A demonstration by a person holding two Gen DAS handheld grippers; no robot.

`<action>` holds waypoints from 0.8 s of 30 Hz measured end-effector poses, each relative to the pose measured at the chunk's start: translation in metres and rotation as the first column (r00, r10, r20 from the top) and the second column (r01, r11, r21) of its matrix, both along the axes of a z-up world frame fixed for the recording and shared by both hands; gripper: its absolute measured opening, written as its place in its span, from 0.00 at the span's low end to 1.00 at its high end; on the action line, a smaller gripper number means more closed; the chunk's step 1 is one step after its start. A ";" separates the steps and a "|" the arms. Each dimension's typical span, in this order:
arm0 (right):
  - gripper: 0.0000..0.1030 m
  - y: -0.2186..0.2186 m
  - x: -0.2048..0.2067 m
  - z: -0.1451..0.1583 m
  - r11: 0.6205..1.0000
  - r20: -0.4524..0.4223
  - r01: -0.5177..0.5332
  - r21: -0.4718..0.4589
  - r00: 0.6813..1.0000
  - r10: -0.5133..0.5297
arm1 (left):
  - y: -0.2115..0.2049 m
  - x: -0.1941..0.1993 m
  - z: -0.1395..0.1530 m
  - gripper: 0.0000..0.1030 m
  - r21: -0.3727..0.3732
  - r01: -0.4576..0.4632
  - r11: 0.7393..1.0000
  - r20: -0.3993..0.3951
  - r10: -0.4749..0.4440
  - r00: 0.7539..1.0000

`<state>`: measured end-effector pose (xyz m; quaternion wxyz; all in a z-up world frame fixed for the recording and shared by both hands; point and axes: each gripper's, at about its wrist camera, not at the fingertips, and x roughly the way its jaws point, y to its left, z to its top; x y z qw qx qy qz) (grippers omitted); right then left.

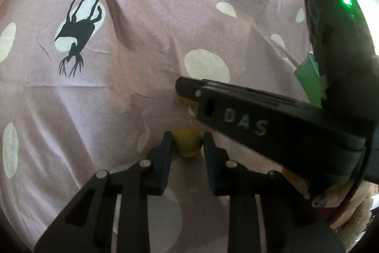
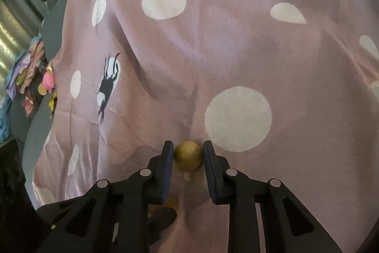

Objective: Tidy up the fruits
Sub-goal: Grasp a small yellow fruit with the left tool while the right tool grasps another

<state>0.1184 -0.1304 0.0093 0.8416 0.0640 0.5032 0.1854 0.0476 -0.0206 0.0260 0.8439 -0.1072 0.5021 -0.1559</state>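
A wrinkled mauve sheet [image 2: 213, 51] with white dots covers the surface; its left edge drops toward cluttered toys [image 2: 35, 77]. The left gripper [image 1: 187, 141] clamps a yellow fruit [image 1: 187, 142]; the right gripper [image 2: 187, 155] clamps another fruit [image 2: 188, 156].

Your left gripper [image 1: 187, 142] stands over the bedsheet [image 1: 142, 98] with a round fruit [image 1: 187, 141] between its fingers [image 1: 165, 146], one finger on each side. Your right gripper [image 1: 189, 89] reaches in from the right and crosses just beyond that fruit; a second fruit [image 1: 186, 101] lies under its tip, farther from you.

In the right wrist view, your right gripper [image 2: 187, 157] has that fruit [image 2: 187, 156] between its fingers [image 2: 167, 158], resting on the bedsheet [image 2: 213, 51]. A printed deer figure [image 2: 107, 87] lies well to its left. Beyond the sheet's left edge, a heap of small items [image 2: 30, 72] sits apart.
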 end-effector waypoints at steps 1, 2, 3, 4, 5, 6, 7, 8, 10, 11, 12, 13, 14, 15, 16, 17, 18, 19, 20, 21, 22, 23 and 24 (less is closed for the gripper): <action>0.26 0.001 0.000 -0.002 1.000 -0.001 0.002 -0.014 1.000 -0.002 | 0.000 -0.001 0.000 0.25 0.005 -0.001 1.000 0.005 0.001 1.000; 0.26 0.001 0.000 -0.002 1.000 0.001 0.003 -0.026 1.000 -0.003 | -0.001 -0.002 -0.001 0.25 0.009 -0.003 1.000 0.009 0.003 1.000; 0.26 0.002 -0.002 -0.002 0.999 0.009 0.000 -0.035 1.000 0.000 | -0.001 0.000 -0.001 0.25 0.012 -0.001 1.000 0.013 0.001 1.000; 0.26 0.002 -0.003 -0.002 0.999 0.017 -0.002 -0.041 1.000 0.003 | -0.002 -0.001 -0.001 0.25 0.015 -0.002 1.000 0.018 0.002 1.000; 0.26 0.002 -0.003 -0.002 0.999 0.019 -0.002 -0.045 1.000 0.003 | -0.003 0.000 -0.002 0.25 0.016 -0.004 1.000 0.020 0.003 1.000; 0.26 0.001 -0.003 -0.002 0.999 0.020 -0.001 -0.044 1.000 0.002 | -0.003 0.000 -0.002 0.25 0.017 -0.007 1.000 0.023 0.006 1.000; 0.26 0.002 -0.003 -0.002 0.999 0.020 -0.004 -0.045 1.000 0.005 | -0.005 0.001 -0.003 0.25 0.019 -0.009 1.000 0.024 0.008 1.000; 0.26 0.002 -0.003 -0.001 0.999 0.019 -0.002 -0.044 1.000 0.003 | -0.007 0.001 -0.003 0.24 0.021 -0.011 1.000 0.025 0.011 1.000; 0.26 0.000 -0.005 0.000 0.999 0.014 0.007 -0.036 1.000 -0.007 | -0.009 0.003 -0.005 0.24 0.022 -0.016 1.000 0.024 0.015 1.000; 0.26 -0.001 -0.006 0.000 0.999 0.014 0.013 -0.033 1.000 -0.013 | -0.009 0.004 -0.005 0.24 0.021 -0.019 1.000 0.023 0.019 1.000; 0.26 -0.001 -0.007 0.001 0.999 0.018 0.019 -0.029 1.000 -0.019 | -0.009 0.004 -0.004 0.24 0.018 -0.023 1.000 0.024 0.022 0.999; 0.26 -0.004 -0.009 0.004 0.999 0.024 0.024 -0.026 0.999 -0.023 | -0.011 0.003 -0.002 0.24 0.015 -0.021 1.000 0.031 0.021 0.999; 0.26 -0.006 -0.011 0.006 0.999 0.032 0.031 -0.022 0.999 -0.030 | -0.013 0.002 0.000 0.24 0.017 -0.017 1.000 0.041 0.016 0.999; 0.26 -0.009 -0.014 0.010 0.999 0.040 0.039 -0.016 0.998 -0.038 | -0.014 0.000 0.004 0.24 0.021 -0.014 1.000 0.056 0.013 0.998; 0.26 -0.013 -0.017 0.014 0.999 0.049 0.048 -0.007 0.998 -0.048 | -0.016 -0.002 0.008 0.24 0.028 -0.013 1.000 0.073 0.011 0.997; 0.26 -0.016 -0.020 0.016 0.998 0.057 0.057 0.002 0.997 -0.057 | -0.017 -0.004 0.010 0.24 0.033 -0.013 0.999 0.083 0.010 0.996; 0.26 -0.021 -0.025 0.021 0.998 0.065 0.069 0.013 0.995 -0.070 | -0.018 -0.006 0.014 0.24 0.036 -0.016 0.999 0.096 0.012 0.995; 0.26 -0.024 -0.027 0.023 0.997 0.070 0.075 0.017 0.995 -0.076 | -0.018 -0.007 0.017 0.24 0.035 -0.017 0.999 0.104 0.013 0.995; 0.26 -0.029 -0.031 0.026 0.996 0.077 0.081 0.021 0.994 -0.083 | -0.018 -0.008 0.020 0.24 0.033 -0.017 0.999 0.110 0.013 0.994; 0.26 -0.035 -0.036 0.030 0.995 0.090 0.094 0.020 0.991 -0.095 | -0.019 -0.010 0.023 0.24 0.033 -0.017 0.999 0.116 0.013 0.993; 0.26 -0.040 -0.040 0.034 0.994 0.103 0.108 0.013 0.989 -0.109 | -0.021 -0.011 0.027 0.24 0.034 -0.016 0.999 0.126 0.012 0.992; 0.26 -0.045 -0.045 0.039 0.992 0.124 0.126 0.007 0.984 -0.126 | -0.023 -0.013 0.031 0.24 0.033 -0.014 0.999 0.139 0.009 0.990; 0.26 -0.049 -0.049 0.042 0.991 0.140 0.137 0.008 0.981 -0.137 | -0.025 -0.014 0.034 0.24 0.030 -0.013 0.999 0.149 0.008 0.989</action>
